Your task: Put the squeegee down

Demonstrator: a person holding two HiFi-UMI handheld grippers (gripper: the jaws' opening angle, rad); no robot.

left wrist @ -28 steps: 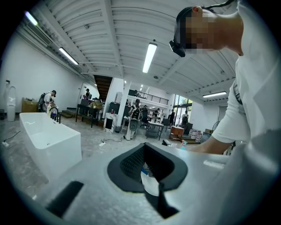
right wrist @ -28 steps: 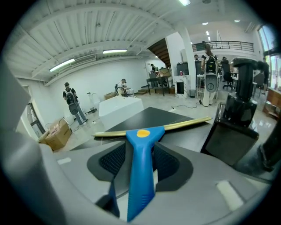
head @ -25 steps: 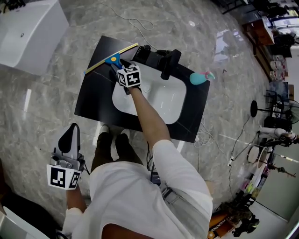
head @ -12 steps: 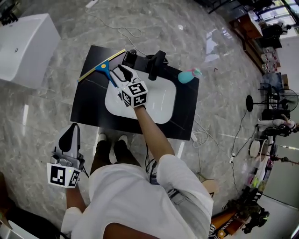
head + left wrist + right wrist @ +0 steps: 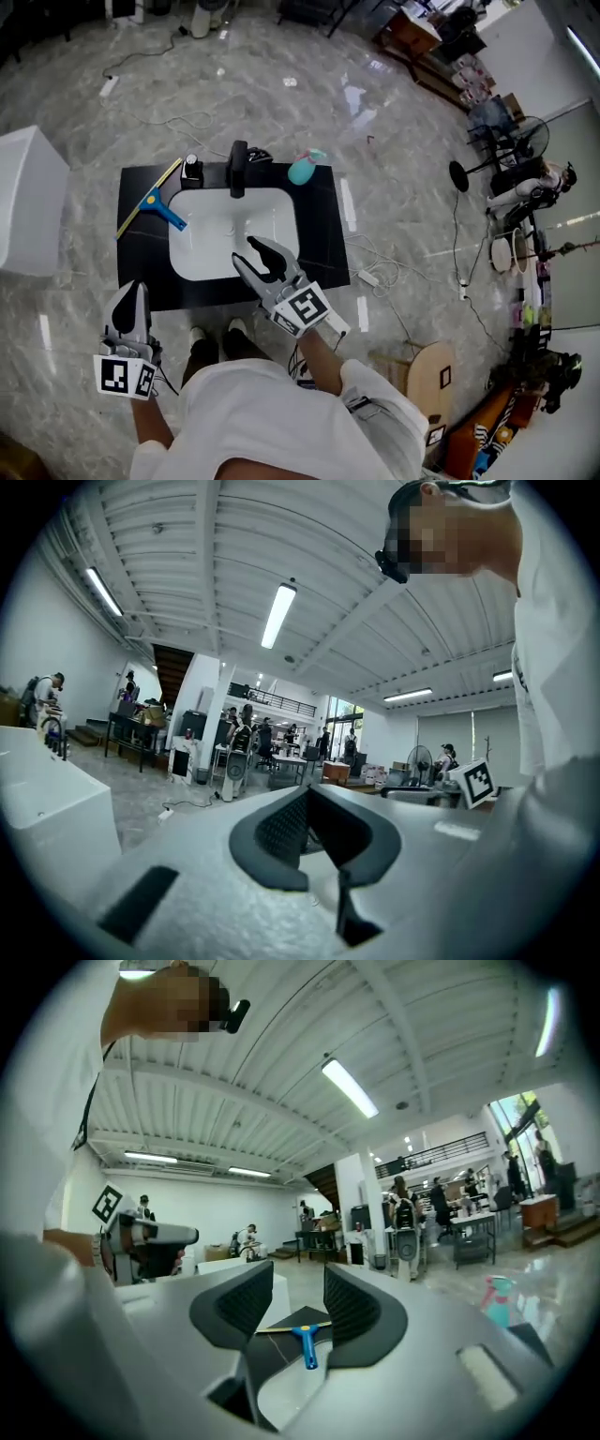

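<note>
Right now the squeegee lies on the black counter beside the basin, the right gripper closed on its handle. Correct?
No: the right gripper is open and empty, jaws just easing inward; the squeegee lies free on the black counter beside the basin. The right gripper view shows it.

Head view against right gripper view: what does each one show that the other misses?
Only the head view: the faucet. Only the right gripper view: ceiling lights and people at far desks. Both: the squeegee lying on the black counter, the spray bottle and the left gripper.
</note>
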